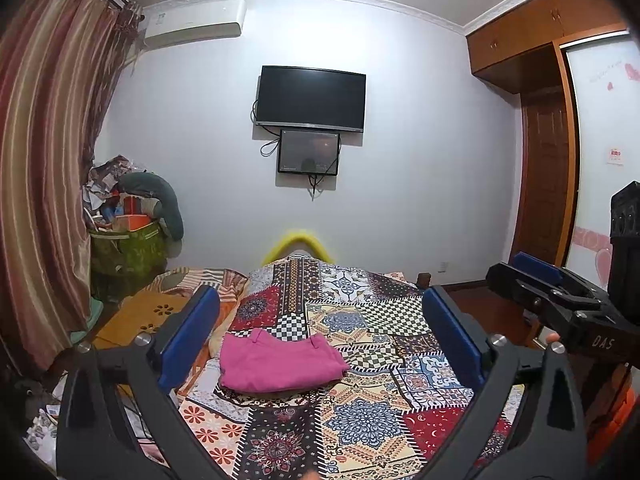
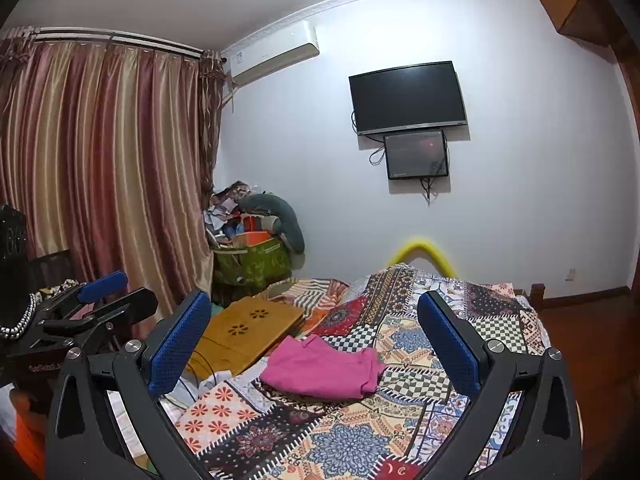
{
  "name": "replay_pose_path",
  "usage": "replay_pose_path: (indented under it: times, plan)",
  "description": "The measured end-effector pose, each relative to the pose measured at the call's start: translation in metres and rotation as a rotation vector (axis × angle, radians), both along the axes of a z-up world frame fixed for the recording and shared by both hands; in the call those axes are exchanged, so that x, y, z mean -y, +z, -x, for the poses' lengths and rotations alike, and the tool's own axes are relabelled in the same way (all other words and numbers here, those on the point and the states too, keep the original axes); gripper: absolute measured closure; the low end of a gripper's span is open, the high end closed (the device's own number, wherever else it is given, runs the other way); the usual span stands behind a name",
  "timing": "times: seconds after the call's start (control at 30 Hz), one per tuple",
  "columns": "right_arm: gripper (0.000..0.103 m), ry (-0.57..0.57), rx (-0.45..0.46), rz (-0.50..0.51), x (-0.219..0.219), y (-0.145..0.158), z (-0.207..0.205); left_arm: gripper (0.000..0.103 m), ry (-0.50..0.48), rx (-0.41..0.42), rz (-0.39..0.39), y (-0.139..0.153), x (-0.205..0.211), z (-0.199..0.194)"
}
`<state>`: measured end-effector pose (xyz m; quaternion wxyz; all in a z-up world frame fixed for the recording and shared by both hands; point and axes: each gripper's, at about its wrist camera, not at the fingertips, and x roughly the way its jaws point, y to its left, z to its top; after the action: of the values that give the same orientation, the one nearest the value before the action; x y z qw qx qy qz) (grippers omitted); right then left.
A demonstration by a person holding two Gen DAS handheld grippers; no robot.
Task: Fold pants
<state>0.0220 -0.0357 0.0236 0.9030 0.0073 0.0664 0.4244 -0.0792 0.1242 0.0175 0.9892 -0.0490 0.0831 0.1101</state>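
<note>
On the patchwork bedspread (image 1: 360, 360), near its middle, the pink pants (image 1: 276, 364) are lying folded into a compact, roughly rectangular bundle. Their waistband edge is facing the far wall, with a small notch showing in it, and the layers are stacking up soft and slightly puffy at the right-hand corner. Nothing is touching them.

Both grippers are hovering above the near part of the bed, apart from the cloth. The left gripper (image 1: 320, 336) is showing its jaws spread wide, blue pads facing each other with the pants framed between them further off. The right gripper (image 2: 316, 340) is likewise standing with jaws wide and empty; in the left wrist view it is appearing at the right edge (image 1: 536, 280).

The bedspread is showing squares of checks, florals and medallions in red, blue, cream and black. Beside the pants, towards the curtain side, a wooden lap tray (image 2: 244, 332) with flower cut-outs is resting on the bed. A yellow curved tube (image 1: 298, 246) is rising behind the bed's far end.

Beyond it, a white wall is carrying a dark television (image 1: 310, 98) with a smaller screen (image 1: 309, 152) just below it, and an air conditioner (image 1: 194, 22) is sitting high near the striped curtain (image 2: 104, 168). A green bag (image 2: 252, 264) heaped with clutter is standing in the corner, and a wooden wardrobe (image 1: 540, 52) is lining the other side.
</note>
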Motion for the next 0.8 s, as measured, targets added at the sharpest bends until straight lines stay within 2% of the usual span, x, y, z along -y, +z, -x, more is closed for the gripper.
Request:
replay_pose_path:
  times: [0.8]
  plan:
    - [0.000,-0.015,-0.011,-0.012,0.0050,-0.0033,-0.0044,0.000,-0.019,-0.009,-0.002,-0.0012,-0.0011,-0.0022]
